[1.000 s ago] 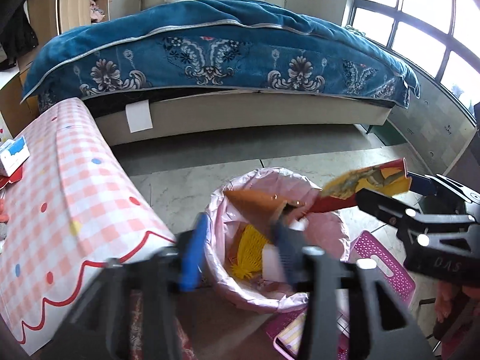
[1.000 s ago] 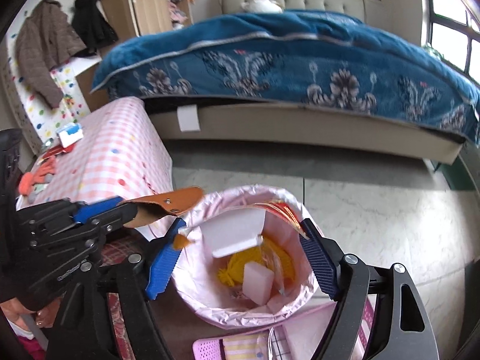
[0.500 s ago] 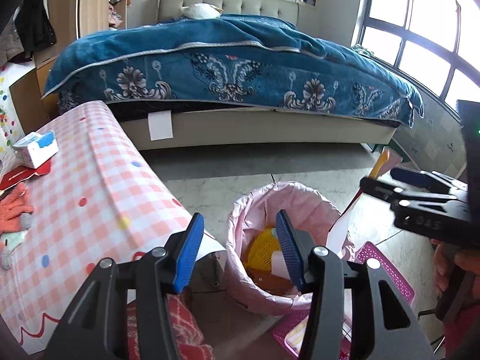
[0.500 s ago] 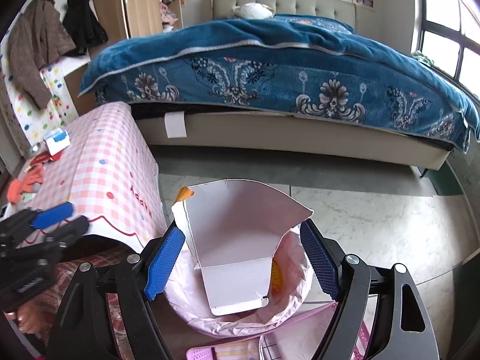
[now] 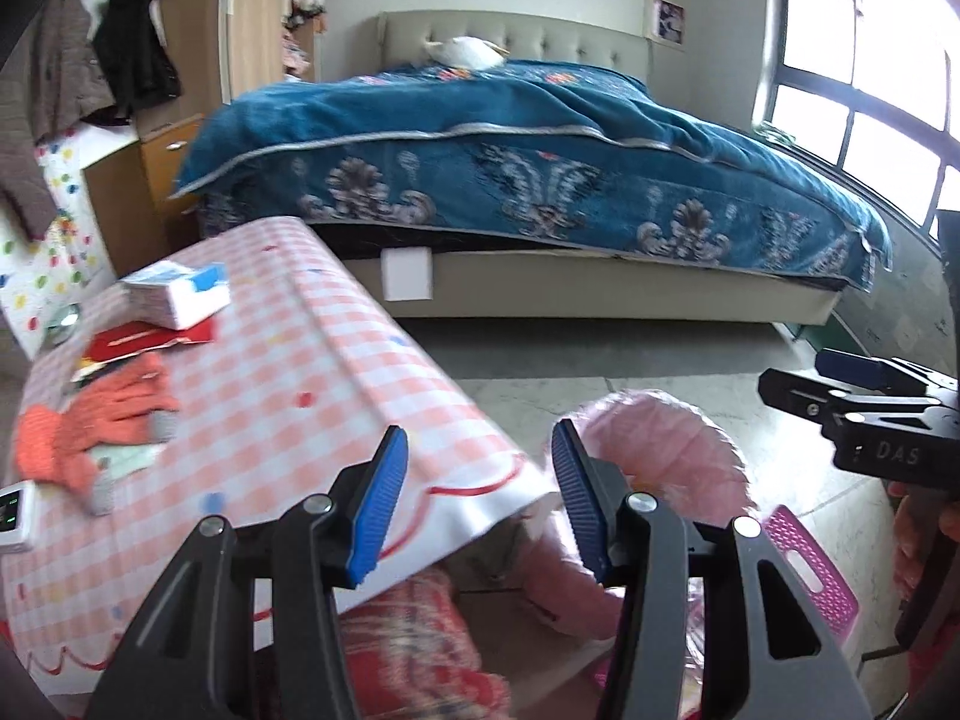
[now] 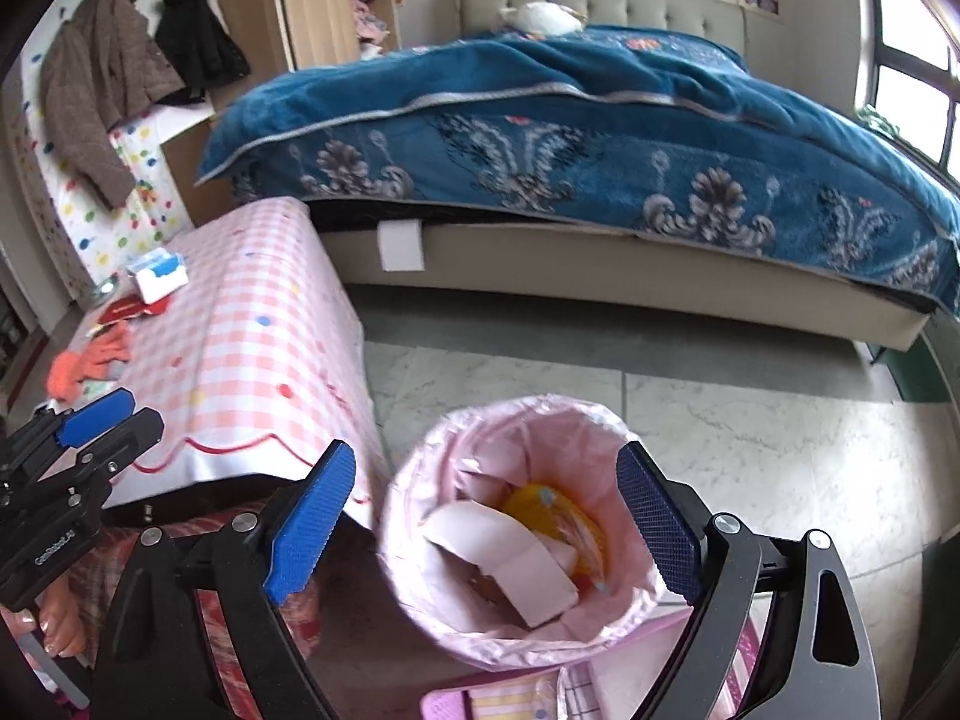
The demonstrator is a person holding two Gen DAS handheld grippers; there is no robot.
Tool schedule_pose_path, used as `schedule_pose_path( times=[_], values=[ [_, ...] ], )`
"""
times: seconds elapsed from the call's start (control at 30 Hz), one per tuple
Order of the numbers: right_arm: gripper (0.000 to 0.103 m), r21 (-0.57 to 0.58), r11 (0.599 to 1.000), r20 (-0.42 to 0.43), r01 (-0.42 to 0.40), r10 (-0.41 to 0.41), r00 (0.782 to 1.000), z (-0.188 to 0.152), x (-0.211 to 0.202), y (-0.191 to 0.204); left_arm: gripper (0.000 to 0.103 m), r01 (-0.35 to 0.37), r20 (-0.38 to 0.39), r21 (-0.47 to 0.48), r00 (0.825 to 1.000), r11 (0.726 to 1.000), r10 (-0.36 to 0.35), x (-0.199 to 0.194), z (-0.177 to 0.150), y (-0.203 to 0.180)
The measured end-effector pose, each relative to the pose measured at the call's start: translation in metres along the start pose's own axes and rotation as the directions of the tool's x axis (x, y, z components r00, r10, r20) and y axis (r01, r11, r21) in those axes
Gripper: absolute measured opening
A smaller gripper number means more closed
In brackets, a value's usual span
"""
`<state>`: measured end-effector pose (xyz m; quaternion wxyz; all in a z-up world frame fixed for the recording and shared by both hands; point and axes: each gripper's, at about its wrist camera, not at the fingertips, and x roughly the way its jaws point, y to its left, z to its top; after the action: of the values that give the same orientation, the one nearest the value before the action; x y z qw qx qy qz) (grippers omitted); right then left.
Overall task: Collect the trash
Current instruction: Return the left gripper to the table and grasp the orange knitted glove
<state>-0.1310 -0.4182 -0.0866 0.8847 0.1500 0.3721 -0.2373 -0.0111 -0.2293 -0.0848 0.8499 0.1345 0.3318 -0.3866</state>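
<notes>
Your right gripper (image 6: 486, 516) hangs just above the round bin lined with a pink plastic bag (image 6: 420, 540). Its blue-padded jaws have just been opening, and they stand wide with nothing between them. Inside the bin a folded white card box (image 6: 510, 564) lies on top, beside a yellow wrapper (image 6: 552, 516). A pink perforated plastic stool (image 5: 810, 576) sits on the floor just beside the bin.

Your left gripper (image 5: 477, 510) points down over the near corner of the table covered in a pink checked cloth (image 5: 336, 396). Its jaws are partly apart and hold nothing; in the left wrist view the pink rim of the bin shows behind the right-hand pad.

Further along the table lie an orange knitted glove (image 5: 90, 420), a red flat packet (image 5: 150, 342) and a white and blue tissue pack (image 5: 180, 294), still on the cloth and well apart from the bin. A small white device with a green display (image 5: 15, 516) rests at the table's left edge.

Beyond the grey marble floor (image 6: 750, 420) stands a beige upholstered bed with a blue floral blanket (image 6: 570, 138). Coats hang on the wall at the far left (image 6: 102, 84).
</notes>
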Motion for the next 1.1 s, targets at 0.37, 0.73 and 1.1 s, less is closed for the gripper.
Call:
schedule_pose_path(
  times=[0.37,0.73,1.1],
  values=[
    [0.088,-0.158,0.974,0.027,-0.161,0.167,0.986,0.022,-0.004,0.09,0.054,-0.192,0.006,-0.123,0.981,0.974,0.194,-0.043,-0.017,0.088],
    [0.083,-0.291,0.92,0.007,-0.264,0.278,0.961,0.033,0.014,0.191,0.054,-0.348,-0.053,-0.283,0.936,0.894,0.348,-0.054,-0.034,0.192],
    [0.065,-0.317,0.889,-0.012,-0.331,0.346,0.938,0.051,0.046,0.239,0.054,-0.351,-0.117,-0.322,0.937,0.879,0.331,-0.013,-0.024,0.238]
  ],
)
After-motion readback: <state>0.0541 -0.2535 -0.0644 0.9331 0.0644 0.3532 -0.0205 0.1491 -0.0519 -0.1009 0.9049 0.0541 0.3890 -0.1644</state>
